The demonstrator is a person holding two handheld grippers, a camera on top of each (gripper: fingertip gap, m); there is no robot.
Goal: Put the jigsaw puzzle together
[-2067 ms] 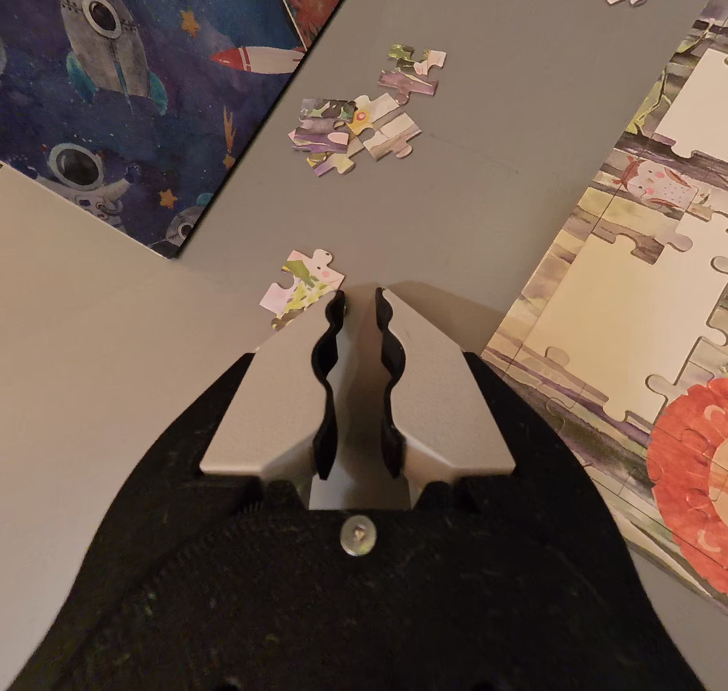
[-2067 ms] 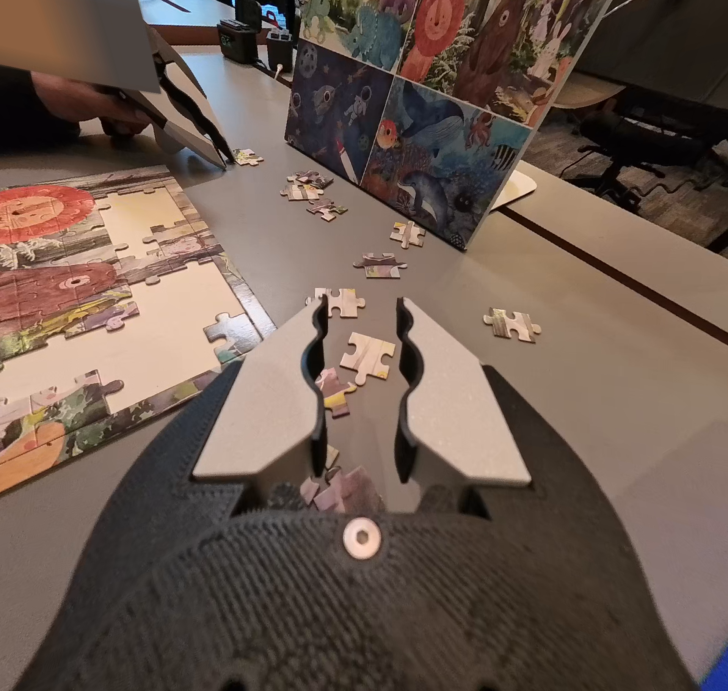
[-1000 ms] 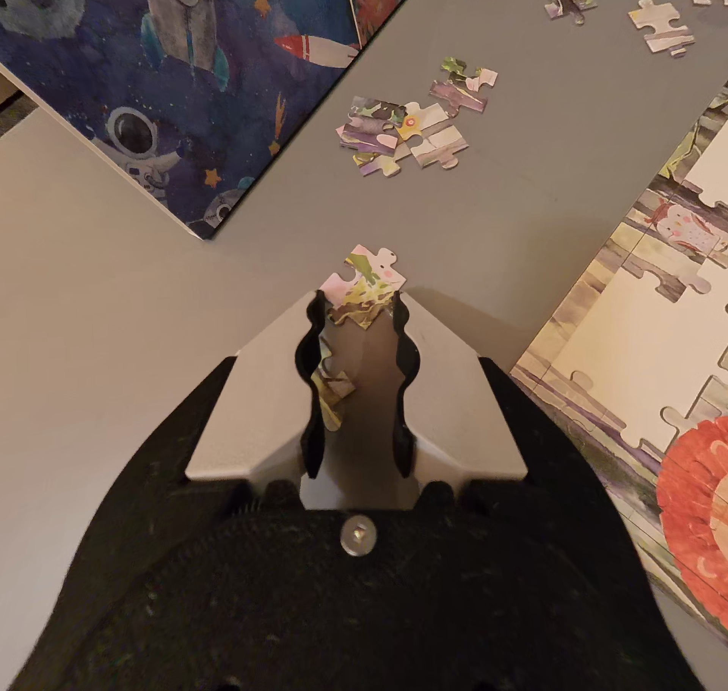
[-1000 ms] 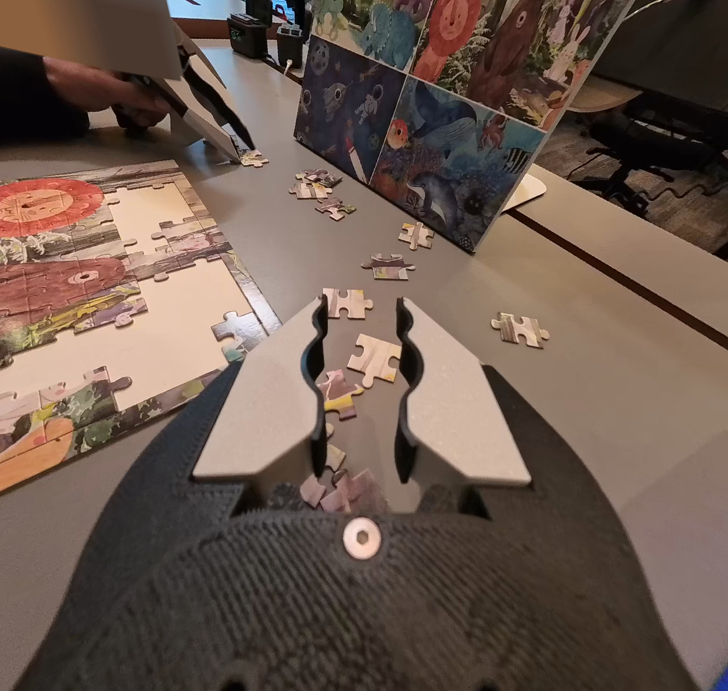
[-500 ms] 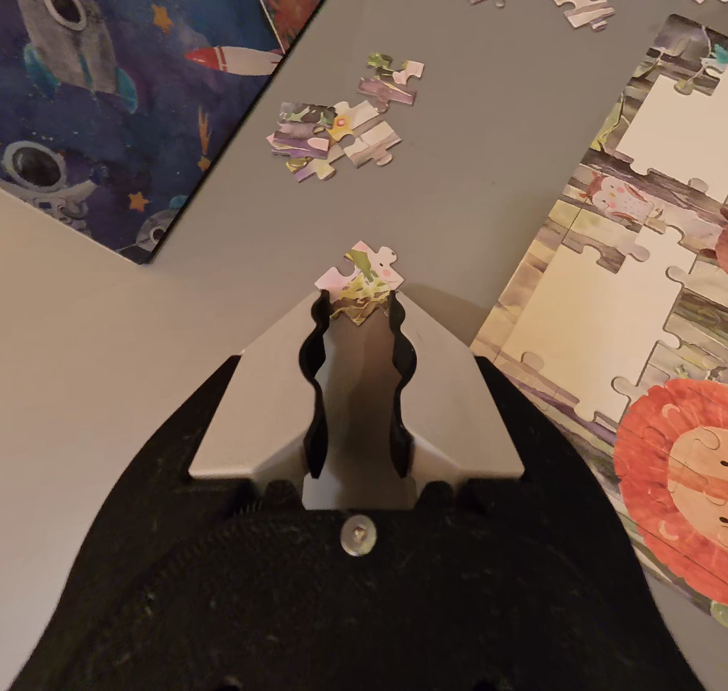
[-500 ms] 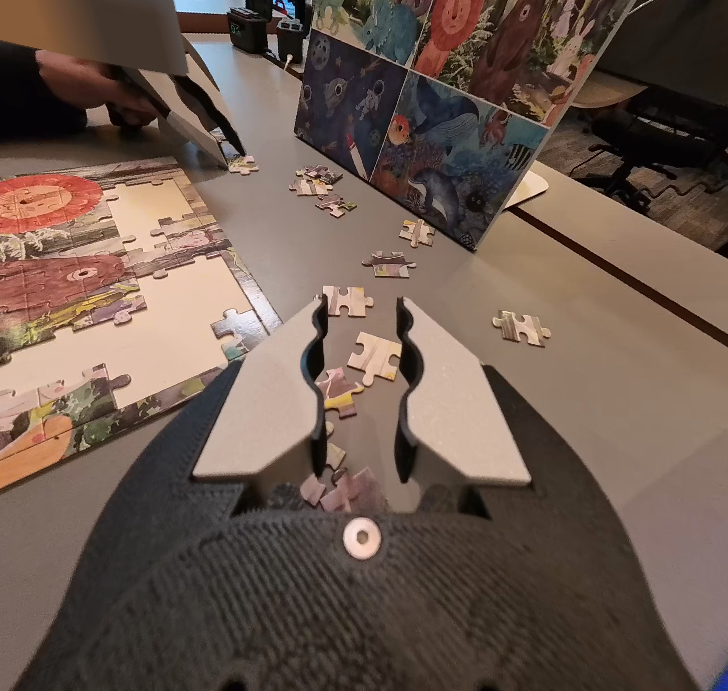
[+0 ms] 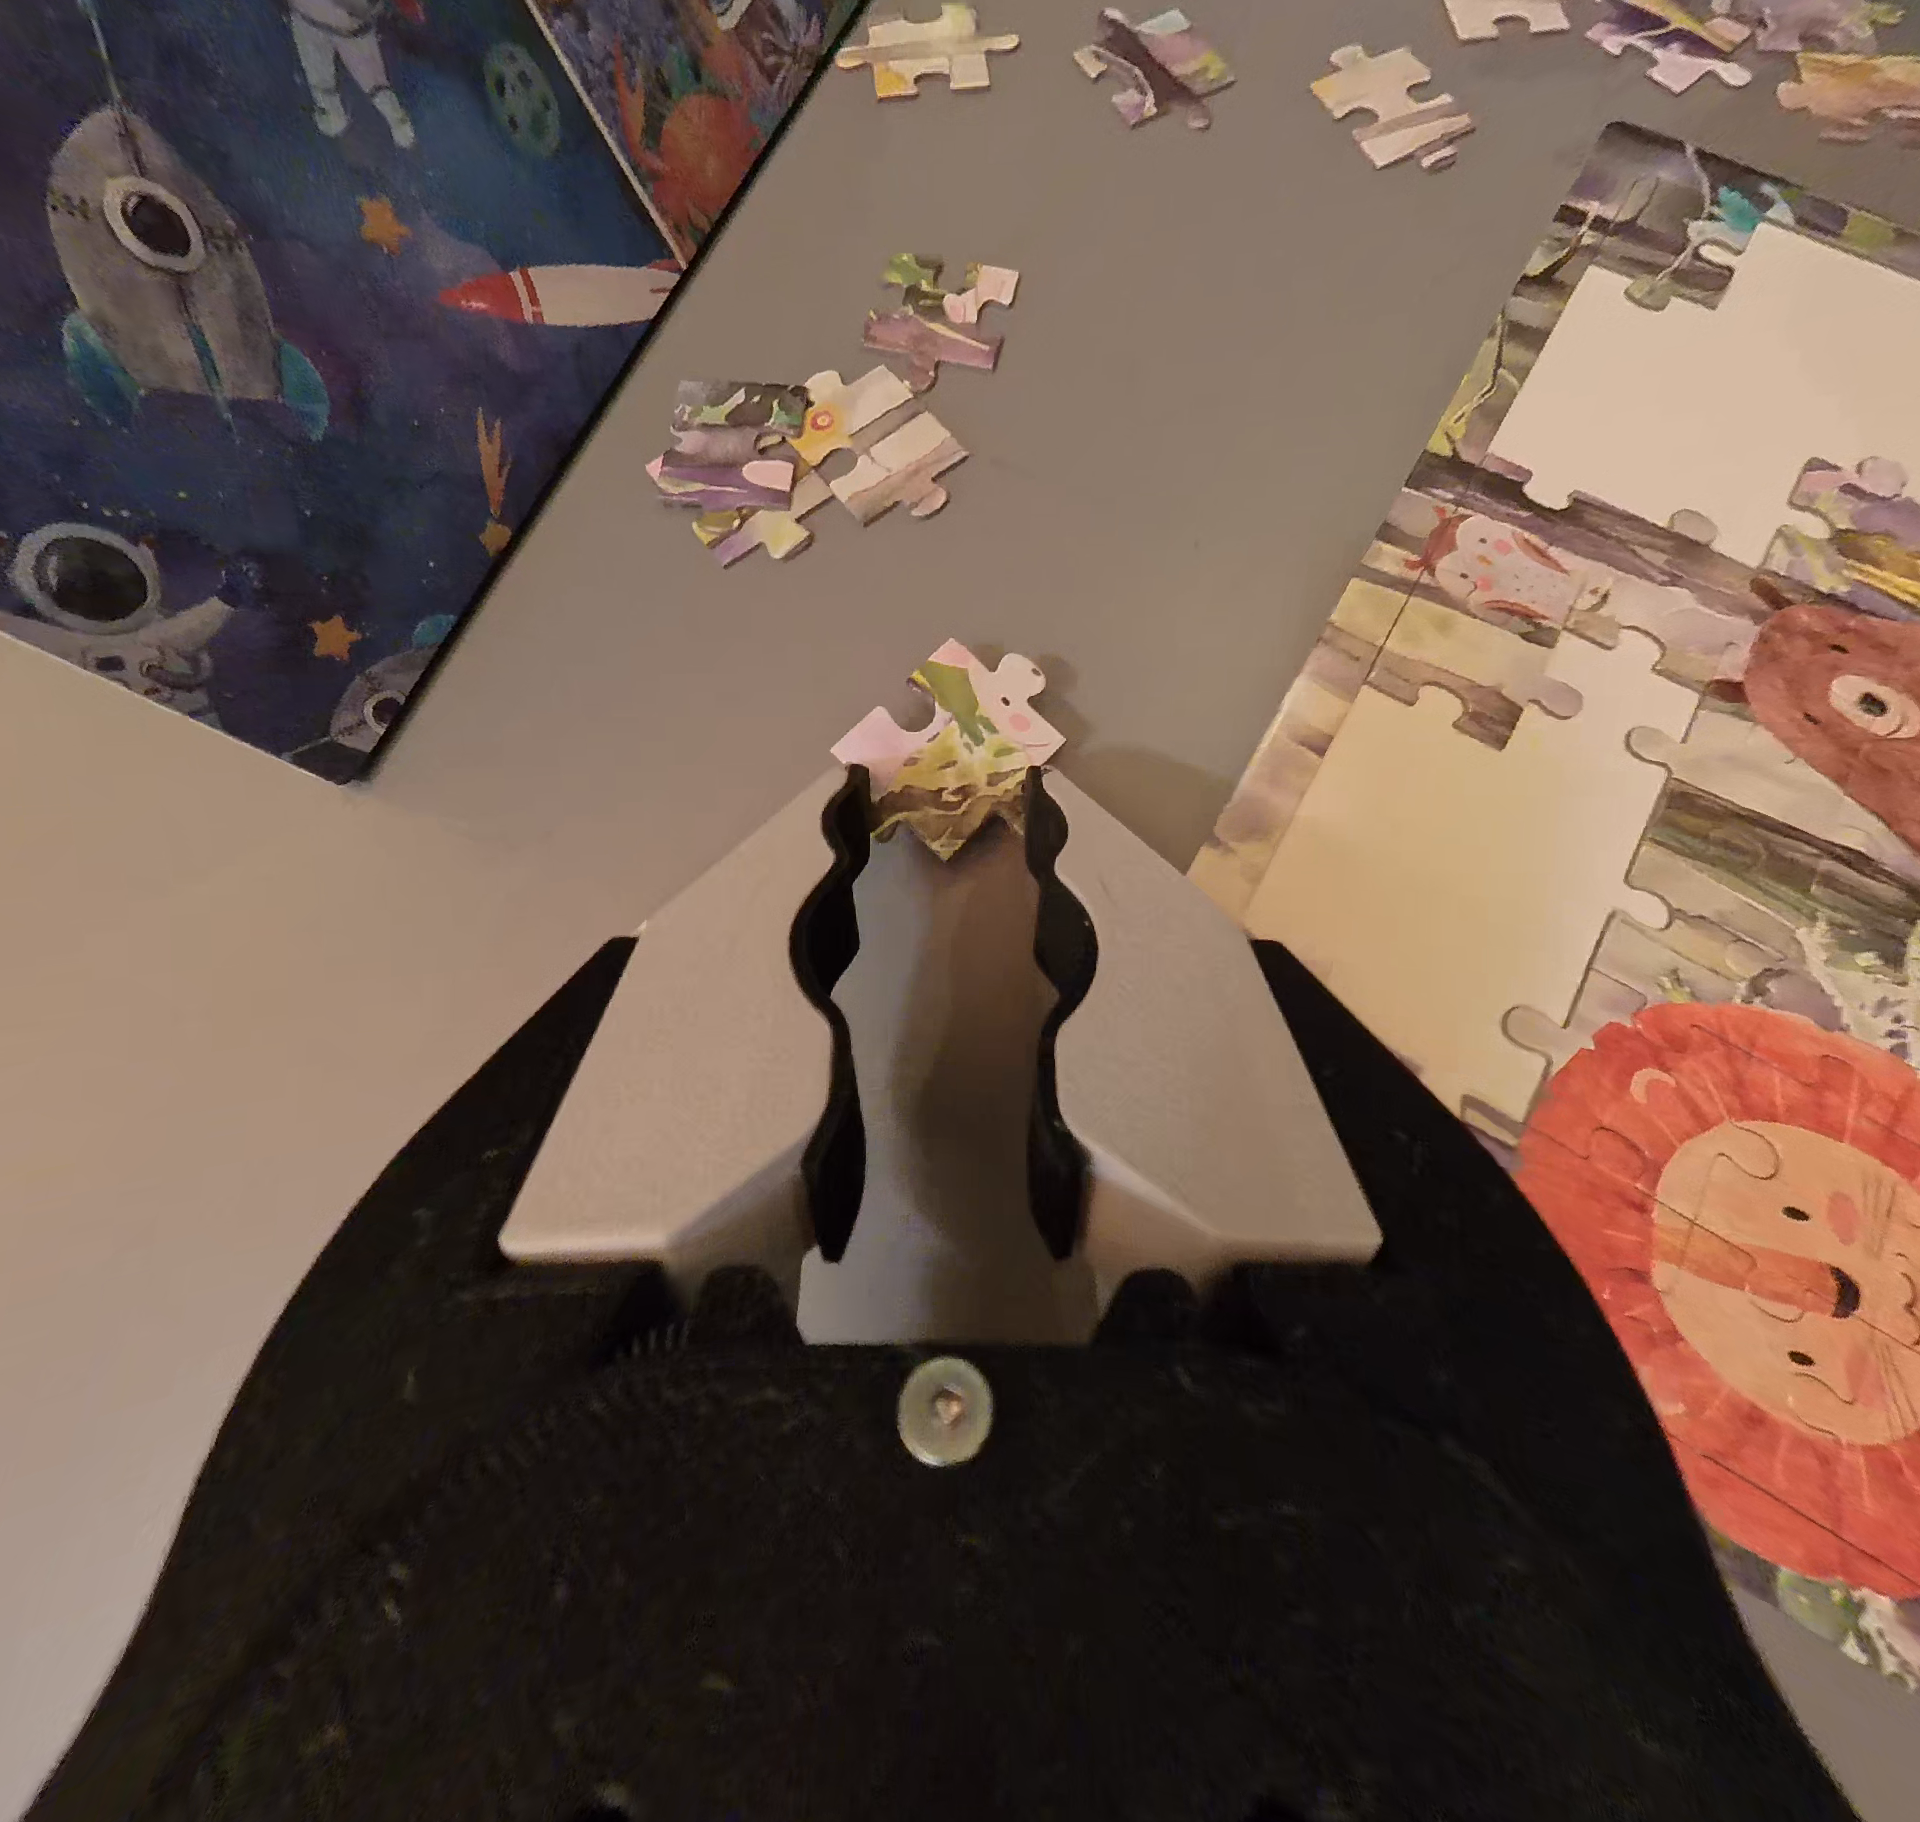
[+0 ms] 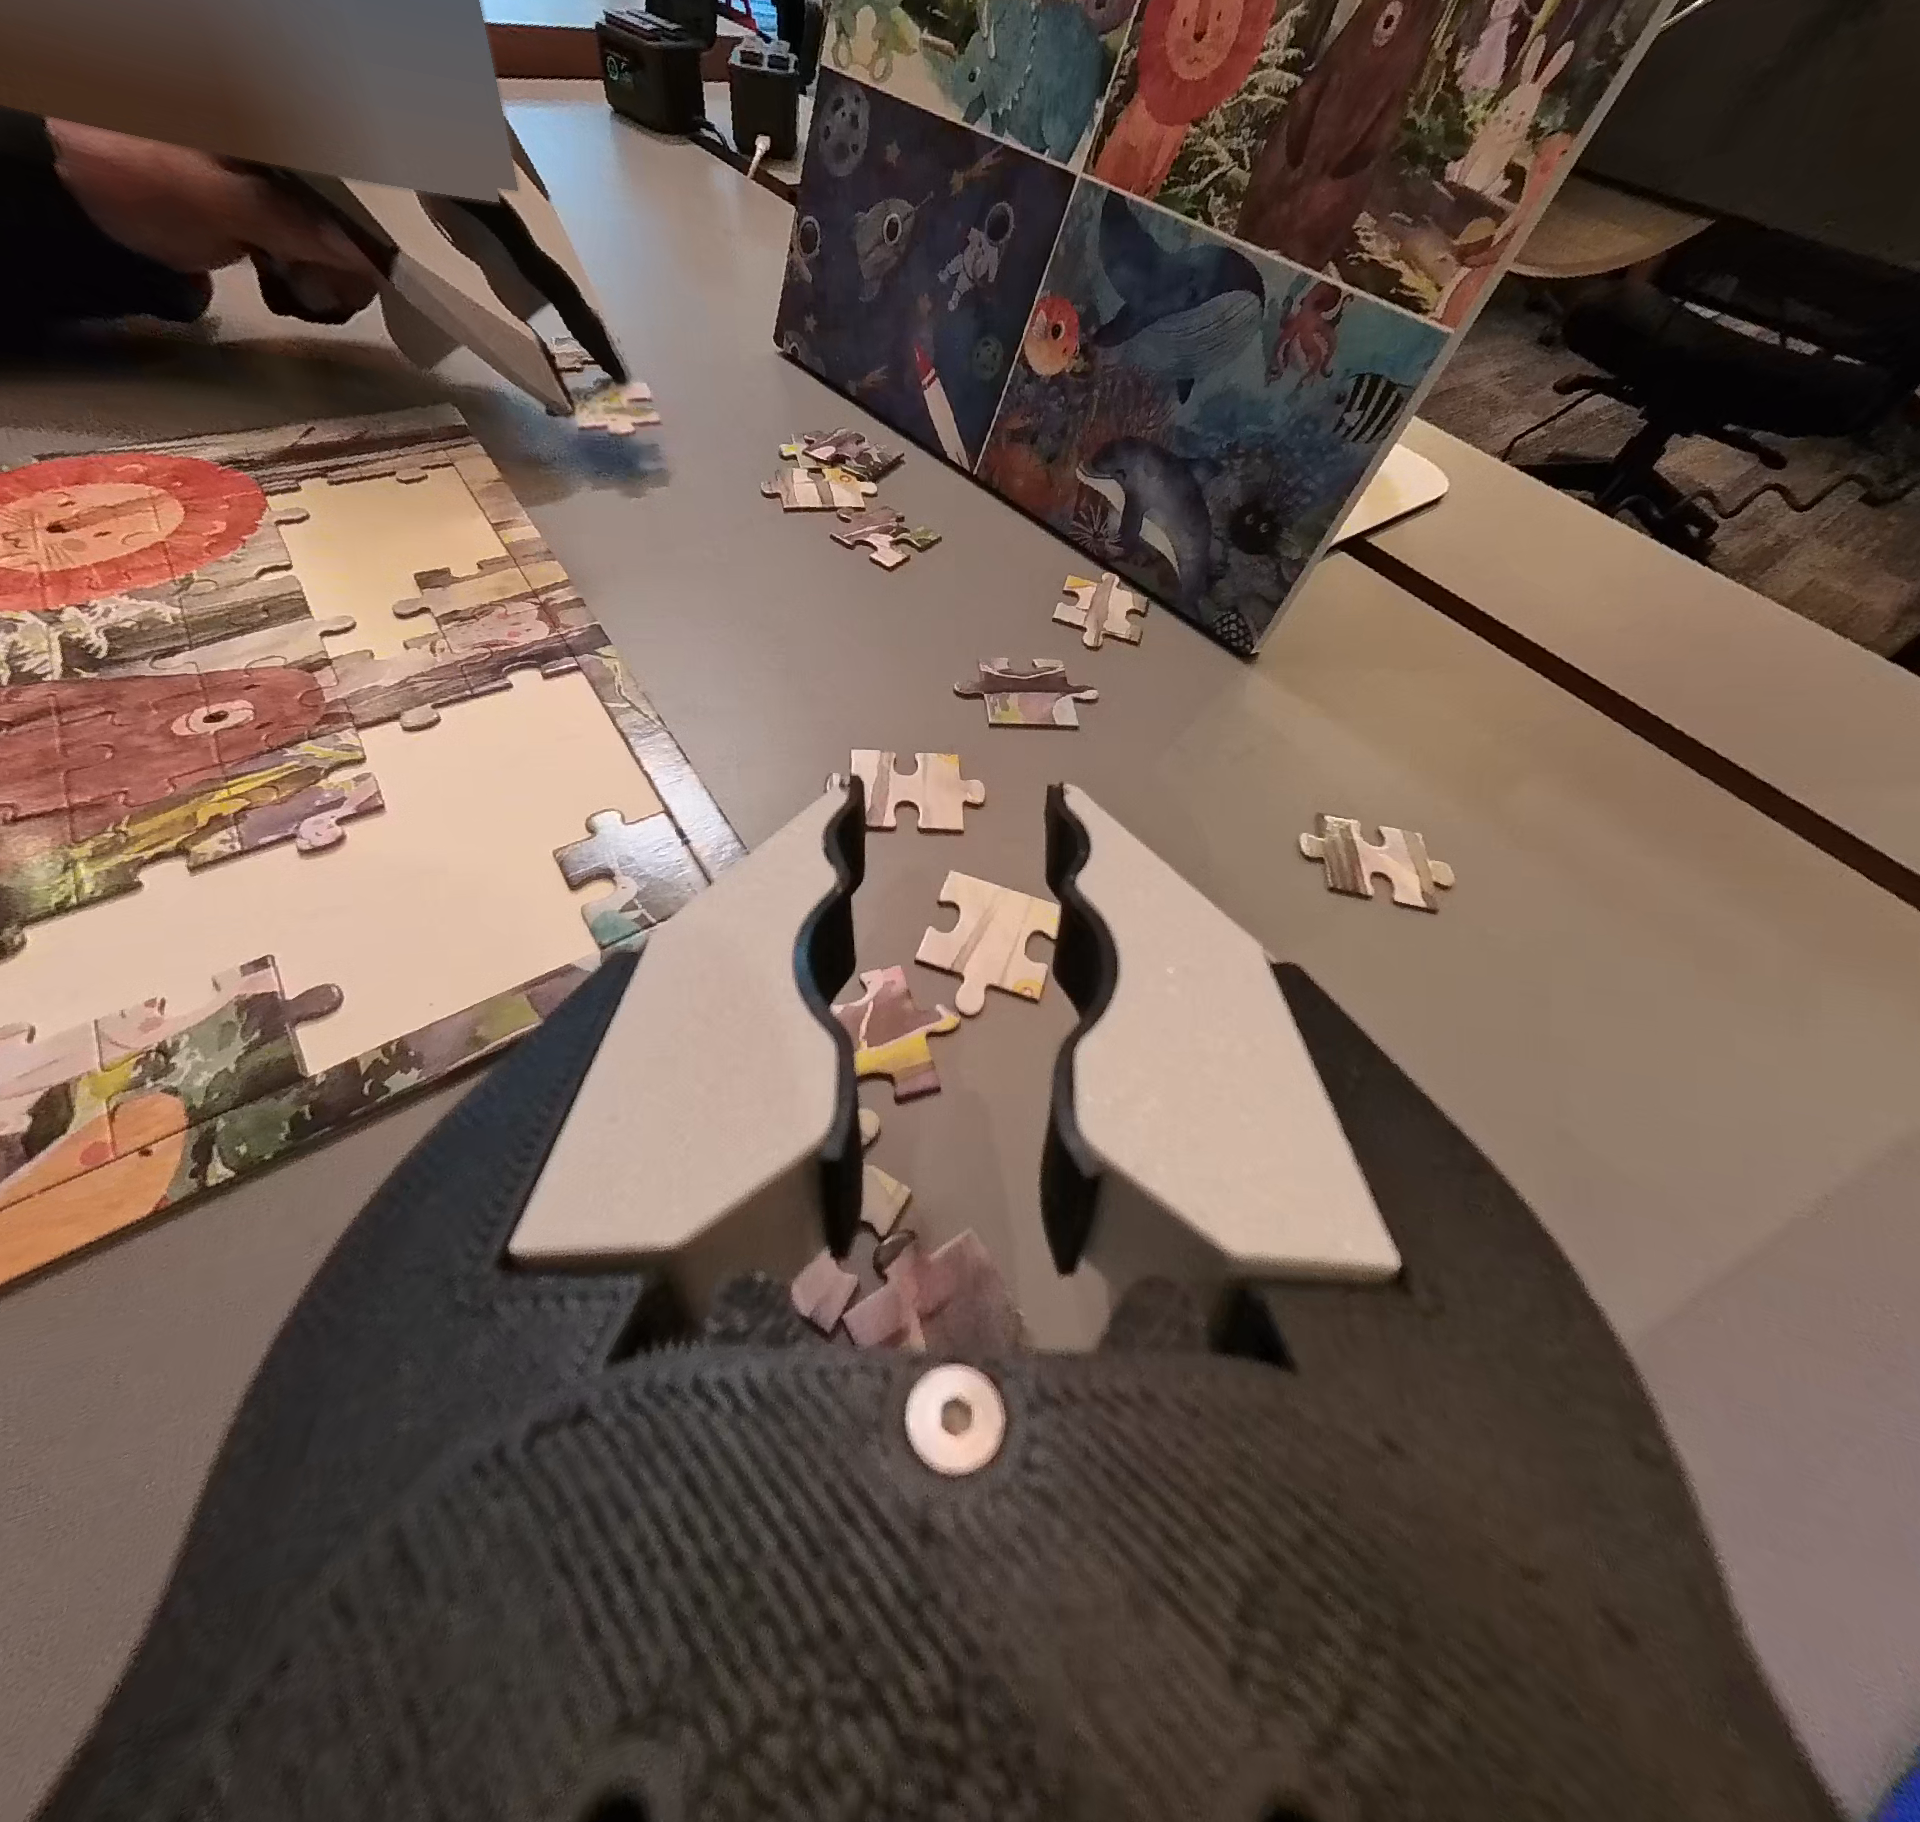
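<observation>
Left gripper (image 7: pixel 943 804) clamped on green-pink puzzle piece (image 7: pixel 961 739) at its tips, partly assembled jigsaw (image 7: pixel 1621 837) to its right; right gripper (image 8: pixel 951 808) parted, loose pieces (image 8: pixel 992 938) between fingers.

Upper right of my right view, a dark office chair (image 8: pixel 1704 390) stands on patterned carpet (image 8: pixel 1787 567). At the top, left of centre, black chargers (image 8: pixel 665 73) sit on the far grey bench (image 8: pixel 1558 941).
</observation>
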